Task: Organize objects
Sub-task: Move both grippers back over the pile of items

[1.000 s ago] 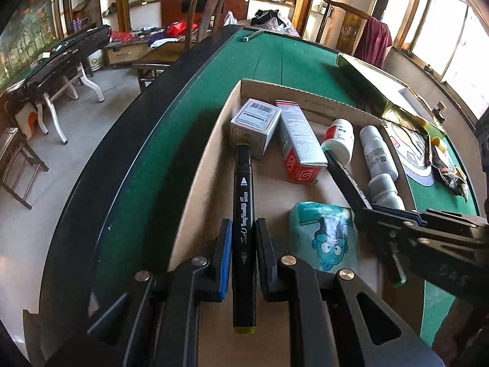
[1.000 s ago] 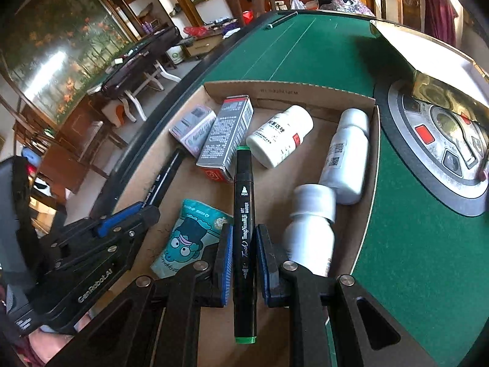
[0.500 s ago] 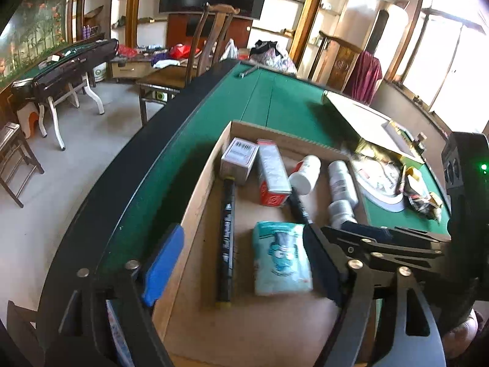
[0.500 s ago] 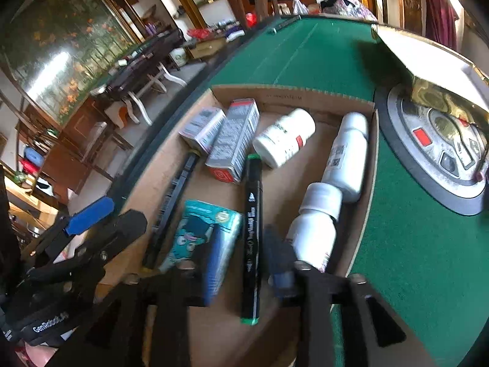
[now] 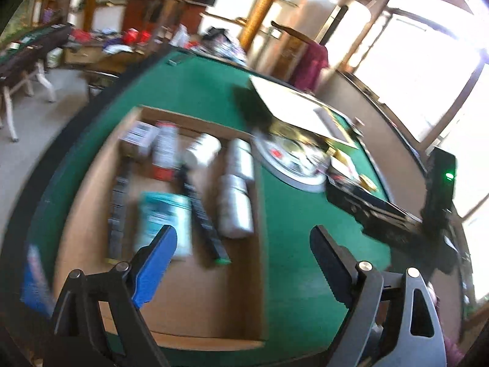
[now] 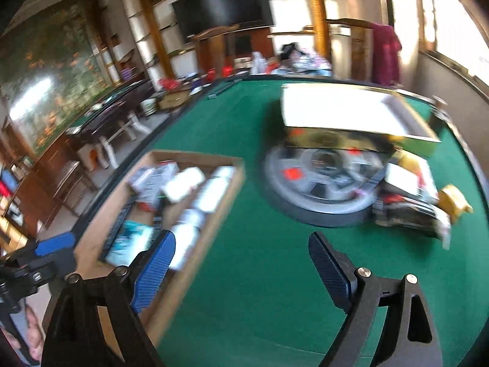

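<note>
Judging by how things lie, most of the sorting looks done: the cardboard tray [image 5: 91,183] on the green bench [image 6: 259,275] holds 2 black markers [image 5: 203,211], a teal packet [image 5: 165,217], 2 small boxes [image 5: 165,150] and about 3 white bottles [image 5: 237,211], though blur hides detail. The left gripper [image 5: 243,263] and right gripper [image 6: 241,261] both hang above the bench with fingers wide apart, holding nothing. What seems left is the loose clutter [image 6: 409,208] beside the round grey disc [image 6: 321,183], well apart from the tray.
</note>
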